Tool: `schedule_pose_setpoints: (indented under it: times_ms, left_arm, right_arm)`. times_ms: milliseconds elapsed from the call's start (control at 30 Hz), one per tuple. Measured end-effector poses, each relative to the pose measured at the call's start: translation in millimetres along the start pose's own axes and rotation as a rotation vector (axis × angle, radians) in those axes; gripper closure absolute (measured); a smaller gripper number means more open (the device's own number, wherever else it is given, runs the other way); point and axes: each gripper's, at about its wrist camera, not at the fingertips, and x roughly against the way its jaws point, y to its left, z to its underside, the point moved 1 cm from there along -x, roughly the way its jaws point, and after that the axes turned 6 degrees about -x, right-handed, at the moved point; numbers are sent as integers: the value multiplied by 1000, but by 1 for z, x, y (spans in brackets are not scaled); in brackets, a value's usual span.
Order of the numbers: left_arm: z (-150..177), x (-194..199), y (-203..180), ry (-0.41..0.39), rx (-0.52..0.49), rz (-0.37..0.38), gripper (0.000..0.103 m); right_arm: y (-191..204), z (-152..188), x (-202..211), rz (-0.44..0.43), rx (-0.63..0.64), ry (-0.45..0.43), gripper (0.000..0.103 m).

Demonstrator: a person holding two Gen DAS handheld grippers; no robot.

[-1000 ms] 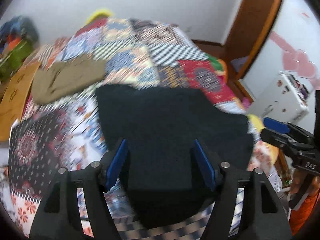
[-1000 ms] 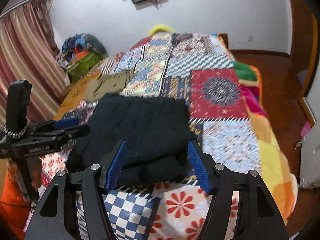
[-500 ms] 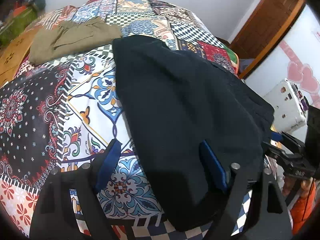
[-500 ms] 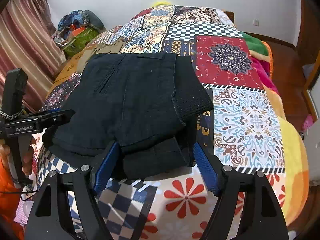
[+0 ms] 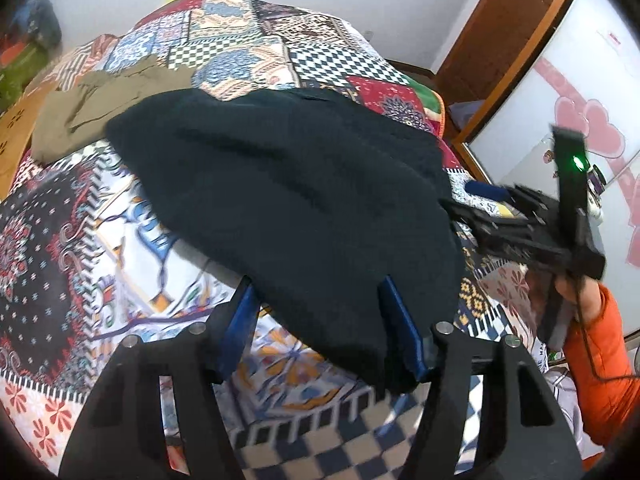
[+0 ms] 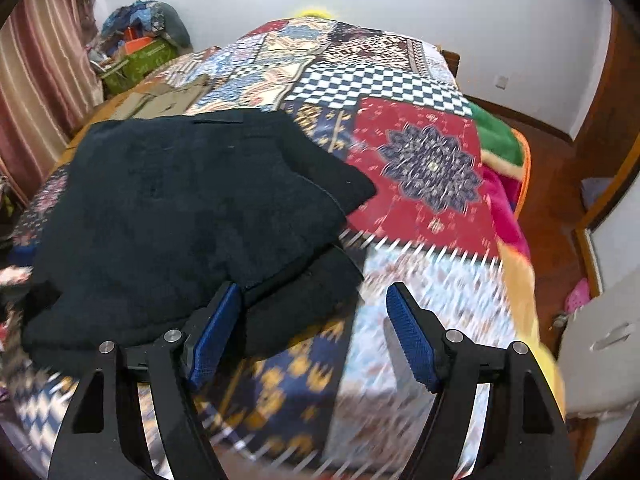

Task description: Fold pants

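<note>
Black pants [image 5: 296, 196] lie folded in a thick stack on the patchwork bedspread [image 5: 60, 216]; they also show in the right wrist view [image 6: 172, 216]. My left gripper [image 5: 320, 312] is open, its blue pads at the stack's near edge, the right pad [image 5: 400, 336] against the cloth. My right gripper [image 6: 316, 328] is open and empty; its left pad [image 6: 216, 328] is at the stack's near right corner, its right pad over the bare bedspread [image 6: 420, 168]. The right gripper also shows at the right of the left wrist view [image 5: 532, 224].
Folded khaki pants [image 5: 96, 112] lie beyond the black stack to the left, also in the right wrist view [image 6: 160, 100]. A pile of bags and boxes [image 6: 136, 48] stands by the curtain. A white appliance [image 5: 592, 120] and wooden door frame [image 5: 500, 32] are to the right.
Both grippers have shifted along the stack's near edge. The right gripper moved right, so the stack's corner now sits at its left pad. Both stay open.
</note>
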Motion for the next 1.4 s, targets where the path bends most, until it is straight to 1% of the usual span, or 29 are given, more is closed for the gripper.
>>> schedule_pose_setpoints:
  times_ms: [167, 300, 400, 500, 600, 667, 733, 800, 833, 867, 933, 1000, 1100, 1167, 1200, 1300, 1400]
  left_arm:
    - [-10, -14, -5, -14, 14, -4, 40]
    - [-16, -9, 0, -11, 5, 2, 40]
    - [-17, 10, 12, -42, -17, -58, 40]
    - [-22, 36, 33, -114, -11, -137, 40]
    - [-37, 48, 62, -148, 15, -207, 40]
    - [-50, 47, 81, -159, 18, -222, 39]
    - [-62, 39, 98, -147, 9, -213, 39]
    - [-69, 30, 110, -133, -15, -164, 39]
    - [-73, 23, 113, -124, -46, -128, 37]
    - [-76, 17, 113, -115, -68, -121, 32]
    - [-82, 1, 113, -84, -117, -138, 31]
    - [-82, -10, 112, -62, -142, -145, 31]
    - [-80, -23, 117, -36, -114, -125, 31]
    - [-77, -27, 121, -27, -109, -102, 35]
    - [-75, -27, 121, -26, -112, -97, 38]
    - [-66, -28, 123, -6, -102, -64, 50]
    - [-56, -25, 119, -3, -104, -57, 56]
  right_arm:
    - [-9, -17, -24, 18, -7, 15, 32]
    - [-14, -23, -23, 7, -33, 22, 32]
    - [-15, -21, -7, 10, -47, 7, 32]
    - [-13, -20, 13, -36, -74, -15, 32]
    - [-3, -18, 33, -69, -82, -43, 32]
    - [10, -17, 46, -94, -74, -64, 32]
    - [26, -15, 55, -122, -59, -73, 31]
    - [41, -12, 61, -149, -48, -74, 31]
    - [50, -10, 62, -166, -42, -69, 31]
    - [57, -8, 63, -179, -37, -63, 31]
    - [74, -3, 60, -203, -19, -44, 31]
    - [88, 2, 52, -219, 5, -12, 31]
    - [102, 9, 36, -203, 43, 37, 31]
    - [104, 13, 27, -184, 57, 44, 31]
    - [102, 13, 26, -191, 46, 48, 31]
    - [90, 12, 22, -203, 15, 65, 31]
    - [84, 16, 19, -188, 23, 63, 31]
